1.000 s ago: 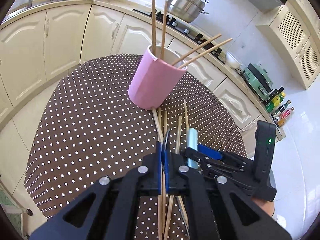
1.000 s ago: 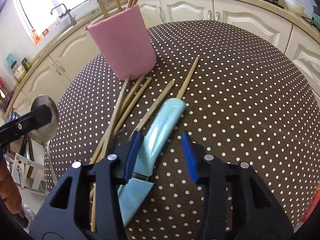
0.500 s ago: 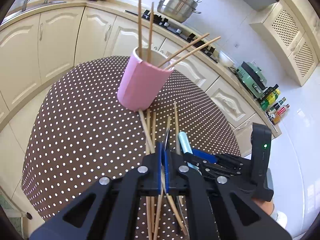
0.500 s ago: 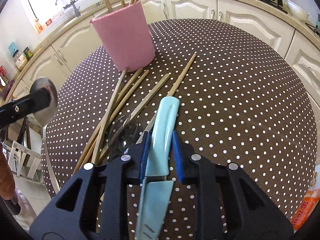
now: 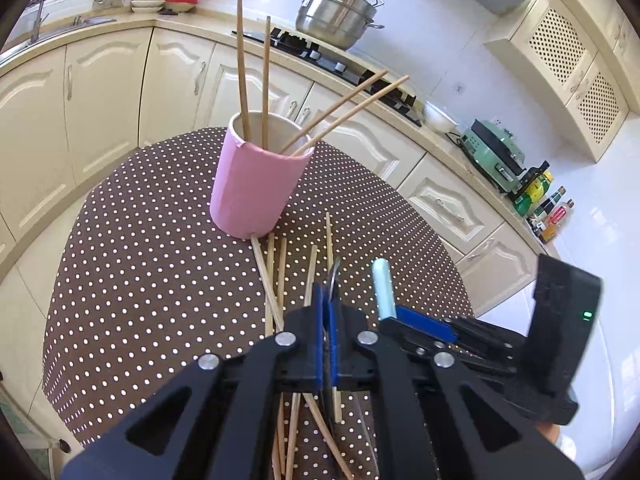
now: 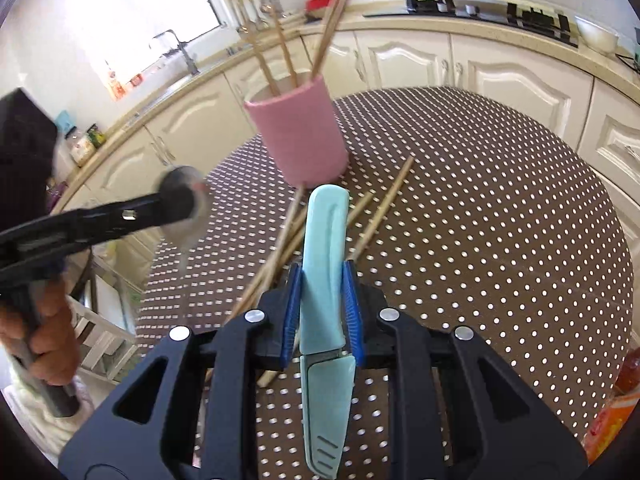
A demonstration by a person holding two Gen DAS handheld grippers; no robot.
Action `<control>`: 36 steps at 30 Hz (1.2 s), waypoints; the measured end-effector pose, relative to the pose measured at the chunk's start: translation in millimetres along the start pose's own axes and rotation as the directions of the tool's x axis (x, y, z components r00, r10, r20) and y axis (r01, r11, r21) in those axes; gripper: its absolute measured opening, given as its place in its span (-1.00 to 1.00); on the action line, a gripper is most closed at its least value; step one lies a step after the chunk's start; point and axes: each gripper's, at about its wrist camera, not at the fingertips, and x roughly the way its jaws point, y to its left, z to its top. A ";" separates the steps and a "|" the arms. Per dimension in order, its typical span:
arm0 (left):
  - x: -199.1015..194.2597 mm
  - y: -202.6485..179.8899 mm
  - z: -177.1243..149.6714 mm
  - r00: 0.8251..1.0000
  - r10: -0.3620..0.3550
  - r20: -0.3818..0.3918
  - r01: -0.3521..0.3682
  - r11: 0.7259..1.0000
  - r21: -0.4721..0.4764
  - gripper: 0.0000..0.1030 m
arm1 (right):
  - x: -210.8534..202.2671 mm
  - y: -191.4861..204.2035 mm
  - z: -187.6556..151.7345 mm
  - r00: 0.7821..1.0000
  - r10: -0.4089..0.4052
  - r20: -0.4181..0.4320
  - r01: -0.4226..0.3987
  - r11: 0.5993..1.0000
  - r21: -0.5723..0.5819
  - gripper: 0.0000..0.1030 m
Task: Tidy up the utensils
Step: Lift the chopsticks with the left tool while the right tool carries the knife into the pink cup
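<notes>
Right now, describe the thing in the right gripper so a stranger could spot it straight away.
Start at the brown polka-dot tablecloth and the pink utensil holder. In front of it, the right gripper is shut on a light blue sheathed knife: the only pale blue plastic piece among wooden chopsticks.

- Steel stockpot (image 5: 336, 20) on the hob (image 5: 340, 66) — countertop's far edge.
- Green appliance (image 5: 494, 154) and bottles (image 5: 548, 210) at countertop's right end.
- Sink tap (image 6: 178, 48) under window — cream cabinets (image 5: 100, 92) below.
</notes>
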 end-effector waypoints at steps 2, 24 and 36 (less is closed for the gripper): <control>1.5 -0.8 0.5 1.000 0.009 -0.004 -0.009 1.000 0.000 -0.95 | 2.7 -0.1 0.2 1.000 -0.024 -0.018 0.024 1.000 -0.005 -0.59; 40.9 48.9 -4.8 0.985 0.117 -0.125 -0.130 0.986 -0.100 -0.95 | 90.2 1.3 33.7 0.888 -0.269 -0.372 0.191 0.954 -0.232 -0.56; -9.9 12.3 6.2 0.999 0.007 0.049 -0.009 0.999 0.031 -0.95 | -3.2 -24.6 39.6 0.999 0.014 -0.032 -0.015 0.999 -0.036 -0.59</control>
